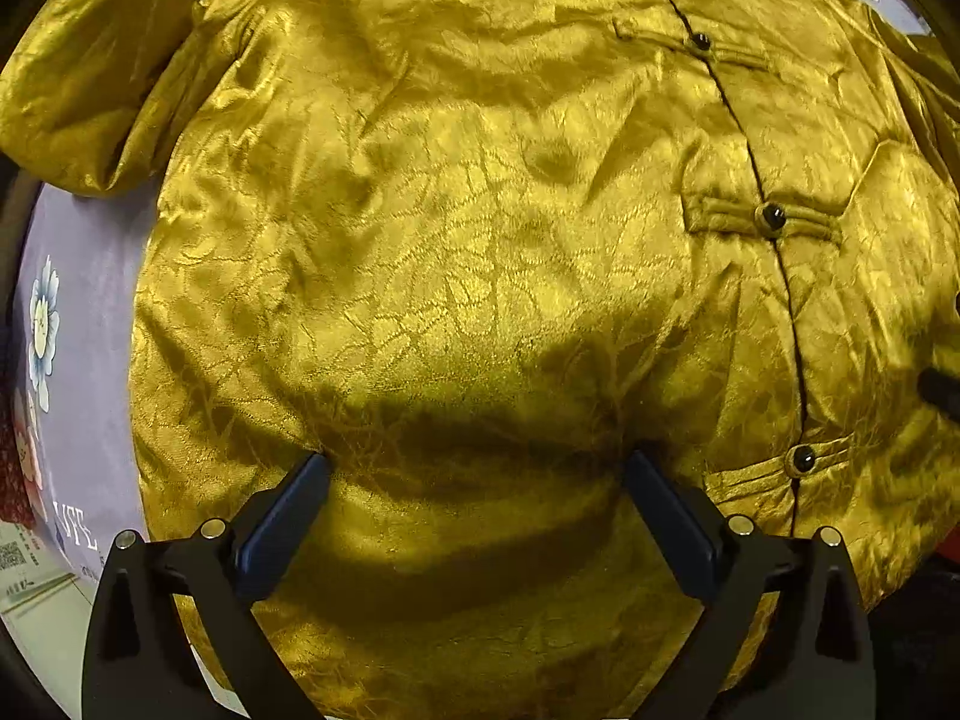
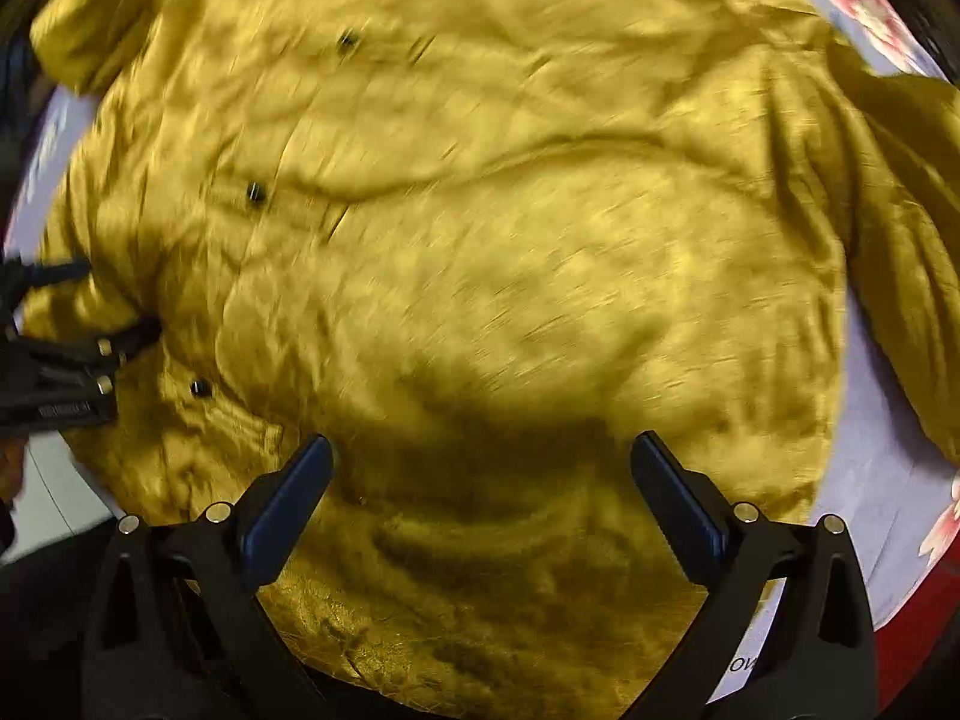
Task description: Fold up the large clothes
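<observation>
Lilac cloth (image 1: 90,324) bare beside jacket (image 1: 456,240)

bright glare on shiny fabric, dark shadows near fingers (image 1: 288,516), right view motion-blurred, fisheye-warped edges

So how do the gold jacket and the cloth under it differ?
The gold jacket is shiny with a woven-in crackle pattern; the lilac cloth is matte with printed flowers. The jacket is creased and carries dark buttons; the cloth lies smooth and has none. Both lie spread out flat below the open left claw and right claw.
</observation>
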`<state>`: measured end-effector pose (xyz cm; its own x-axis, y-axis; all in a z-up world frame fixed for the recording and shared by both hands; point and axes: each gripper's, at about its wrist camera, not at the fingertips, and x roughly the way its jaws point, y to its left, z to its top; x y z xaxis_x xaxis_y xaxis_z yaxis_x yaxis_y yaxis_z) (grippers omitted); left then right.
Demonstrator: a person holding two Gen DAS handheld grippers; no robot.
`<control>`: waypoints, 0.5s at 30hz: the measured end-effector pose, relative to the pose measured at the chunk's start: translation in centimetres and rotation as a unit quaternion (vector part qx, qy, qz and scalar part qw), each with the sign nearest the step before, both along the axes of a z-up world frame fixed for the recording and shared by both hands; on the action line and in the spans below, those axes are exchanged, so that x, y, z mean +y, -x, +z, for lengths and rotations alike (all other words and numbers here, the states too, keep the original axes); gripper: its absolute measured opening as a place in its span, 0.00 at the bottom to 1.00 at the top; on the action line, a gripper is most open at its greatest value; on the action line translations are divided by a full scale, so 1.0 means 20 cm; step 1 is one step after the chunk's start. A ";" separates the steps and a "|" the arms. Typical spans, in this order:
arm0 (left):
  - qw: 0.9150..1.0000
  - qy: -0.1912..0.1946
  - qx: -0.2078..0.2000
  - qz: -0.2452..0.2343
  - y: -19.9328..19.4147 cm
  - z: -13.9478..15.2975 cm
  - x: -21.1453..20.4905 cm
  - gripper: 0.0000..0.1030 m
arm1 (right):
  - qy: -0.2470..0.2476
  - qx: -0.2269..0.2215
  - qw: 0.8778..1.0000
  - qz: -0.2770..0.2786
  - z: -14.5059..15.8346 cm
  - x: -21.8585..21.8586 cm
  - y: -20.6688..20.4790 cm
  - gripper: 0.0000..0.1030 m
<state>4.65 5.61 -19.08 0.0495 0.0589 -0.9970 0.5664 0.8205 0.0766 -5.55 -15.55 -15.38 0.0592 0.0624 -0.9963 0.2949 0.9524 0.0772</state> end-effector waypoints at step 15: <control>0.999 0.019 -0.033 -0.029 0.06 0.21 -0.18 0.94 | 0.086 -0.163 0.940 -0.288 0.46 -0.89 0.40 0.95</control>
<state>3.41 2.09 -14.88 0.1174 0.0170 -0.9929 0.6083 0.7891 0.0854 -13.50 -33.35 -6.25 0.3368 -0.2339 -0.9121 0.7526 0.6489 0.1115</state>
